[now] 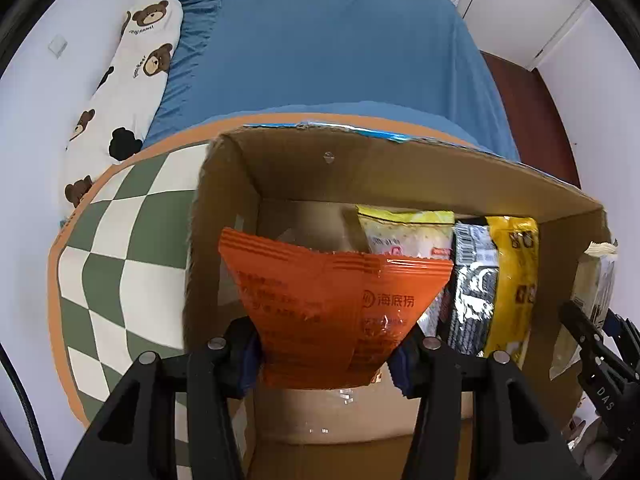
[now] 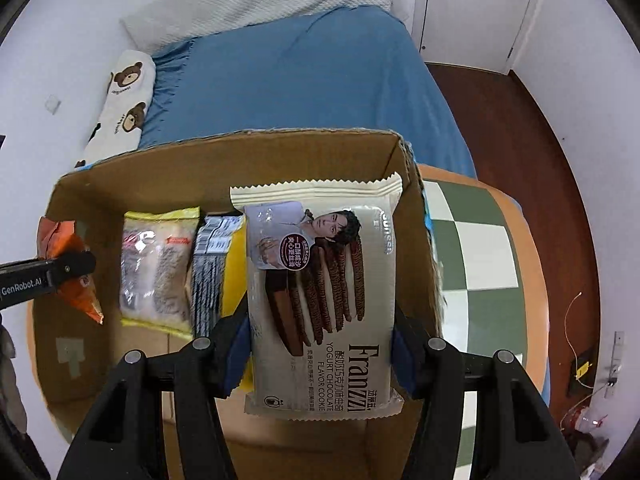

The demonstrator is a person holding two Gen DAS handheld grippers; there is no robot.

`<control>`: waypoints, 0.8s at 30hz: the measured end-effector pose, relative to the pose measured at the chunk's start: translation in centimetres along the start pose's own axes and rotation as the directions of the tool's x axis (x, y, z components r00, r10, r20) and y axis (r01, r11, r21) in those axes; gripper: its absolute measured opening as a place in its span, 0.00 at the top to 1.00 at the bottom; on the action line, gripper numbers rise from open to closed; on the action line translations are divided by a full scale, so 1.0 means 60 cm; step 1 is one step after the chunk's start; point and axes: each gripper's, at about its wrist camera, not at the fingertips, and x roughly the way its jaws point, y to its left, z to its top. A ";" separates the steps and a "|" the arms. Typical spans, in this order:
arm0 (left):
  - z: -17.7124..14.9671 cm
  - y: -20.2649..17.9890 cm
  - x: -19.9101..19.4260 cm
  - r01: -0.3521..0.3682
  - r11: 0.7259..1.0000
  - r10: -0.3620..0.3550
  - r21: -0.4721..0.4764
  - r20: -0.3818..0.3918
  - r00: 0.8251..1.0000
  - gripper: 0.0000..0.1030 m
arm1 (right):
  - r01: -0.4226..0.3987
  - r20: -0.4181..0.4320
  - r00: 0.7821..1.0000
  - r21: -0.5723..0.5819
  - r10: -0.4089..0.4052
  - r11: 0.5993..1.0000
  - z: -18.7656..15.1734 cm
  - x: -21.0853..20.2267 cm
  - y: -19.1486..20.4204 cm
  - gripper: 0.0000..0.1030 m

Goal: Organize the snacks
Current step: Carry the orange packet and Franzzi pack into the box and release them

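My left gripper (image 1: pixel 326 354) is shut on an orange snack packet (image 1: pixel 328 308), held above the left part of an open cardboard box (image 1: pixel 400 172). My right gripper (image 2: pixel 320 356) is shut on a beige Franzzi cookie packet (image 2: pixel 324 296), hanging over the right part of the same box (image 2: pixel 224 160). Inside the box lie a pale yellow-edged packet (image 2: pixel 156 268), a silver-black packet (image 2: pixel 210 272) and a yellow packet (image 2: pixel 234 276). The right wrist view shows the left gripper (image 2: pixel 60 272) with the orange packet (image 2: pixel 76 280) at the far left. The cookie packet (image 1: pixel 596 284) shows at the right edge of the left wrist view.
The box stands on a round green-and-white checked table (image 1: pixel 108 280) with an orange rim. Behind it is a bed with a blue sheet (image 1: pixel 328 48) and a bear-print pillow (image 1: pixel 124 80). Dark wooden floor (image 2: pixel 520 140) and cables (image 2: pixel 580 364) lie to the right.
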 end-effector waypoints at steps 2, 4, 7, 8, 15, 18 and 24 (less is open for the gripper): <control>0.008 0.001 0.010 -0.001 1.000 0.001 -0.006 0.006 1.000 0.51 | 0.008 -0.014 1.000 0.016 -0.008 1.000 0.009 0.016 -0.004 0.30; 0.015 0.002 0.021 0.004 1.000 -0.004 -0.020 -0.012 1.000 0.40 | -0.012 -0.027 1.000 0.025 0.013 1.000 0.017 0.030 -0.006 0.13; 0.022 -0.006 0.024 0.034 0.999 -0.034 -0.004 -0.002 0.999 0.14 | 0.009 -0.032 0.999 0.009 -0.009 1.000 0.022 0.037 0.004 0.07; 0.022 -0.008 0.022 0.038 0.999 -0.038 -0.003 0.005 0.999 0.13 | 0.016 -0.035 0.999 0.004 -0.016 1.000 0.023 0.039 0.007 0.06; 0.003 -0.009 0.014 0.029 1.000 -0.029 0.002 0.018 0.999 0.13 | 0.029 -0.055 0.998 0.011 -0.029 1.000 0.019 0.041 0.014 0.05; -0.017 -0.007 0.005 0.020 1.000 -0.020 -0.001 0.041 0.999 0.13 | 0.028 -0.053 0.998 0.017 -0.027 0.999 0.004 0.036 0.011 0.05; -0.073 -0.020 -0.036 0.021 1.000 -0.021 -0.001 0.108 0.994 0.13 | 0.012 -0.037 0.999 0.028 -0.011 1.000 -0.034 0.007 0.005 0.05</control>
